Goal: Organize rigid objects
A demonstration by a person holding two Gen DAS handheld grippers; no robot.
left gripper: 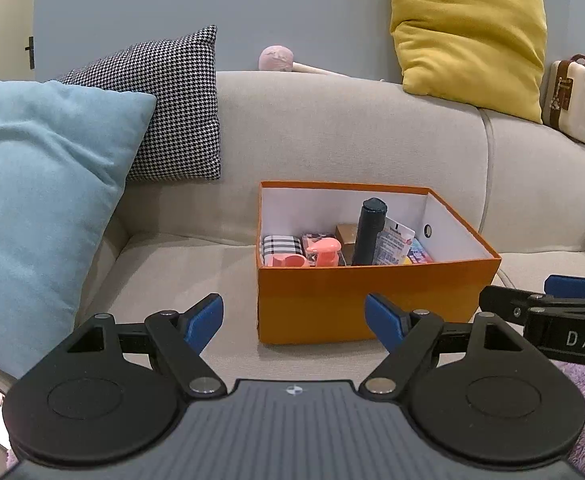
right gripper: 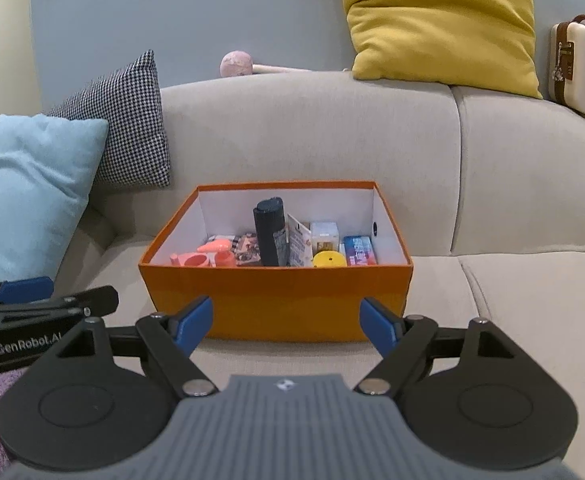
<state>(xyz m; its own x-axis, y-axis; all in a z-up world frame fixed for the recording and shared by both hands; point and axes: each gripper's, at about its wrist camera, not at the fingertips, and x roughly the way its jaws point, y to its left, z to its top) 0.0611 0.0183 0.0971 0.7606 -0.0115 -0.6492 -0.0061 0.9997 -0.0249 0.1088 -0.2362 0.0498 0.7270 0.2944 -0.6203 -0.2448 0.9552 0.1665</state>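
Observation:
An orange box (left gripper: 364, 300) (right gripper: 276, 300) with a white inside stands on the beige sofa seat. It holds a tall black cylinder (left gripper: 368, 236) (right gripper: 269, 236), pink plastic pieces (left gripper: 320, 252) (right gripper: 208, 258), a checked case (left gripper: 278, 246), a yellow disc (right gripper: 328, 259), a blue packet (right gripper: 358, 251) and small cartons. My left gripper (left gripper: 294, 322) is open and empty, just in front of the box. My right gripper (right gripper: 286, 322) is open and empty, also in front of the box. Each gripper shows at the edge of the other's view.
A light blue cushion (left gripper: 40, 208) and a houndstooth cushion (left gripper: 172, 108) lean at the sofa's left. A yellow cushion (left gripper: 468, 36) and a cream case (left gripper: 576, 108) sit on the backrest at right. A pink plush mallet (left gripper: 280, 59) lies on the backrest.

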